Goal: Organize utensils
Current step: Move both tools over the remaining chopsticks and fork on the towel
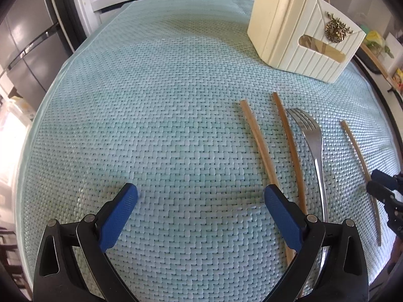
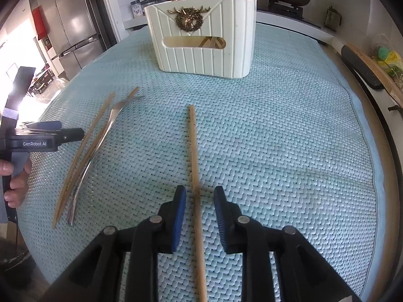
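Presently: right claw [image 2: 199, 211] open, astride lone chopstick [image 2: 193, 151] on tabletop mat [image 2: 289, 151], not gripping. Left claw [image 1: 201, 201] open, empty. Risk: thin stick rolls or pivots on closing; misses holder [image 2: 201, 40]. Fork [image 2: 93, 148], chopstick pair [image 2: 83, 151] lie left.

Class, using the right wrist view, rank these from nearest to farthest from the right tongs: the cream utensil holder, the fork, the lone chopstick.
1. Lone chopstick: lying between the open fingers of the right tongs.
2. Fork: to the left, beside two chopsticks.
3. Cream utensil holder: farthest, straight ahead on the mat.
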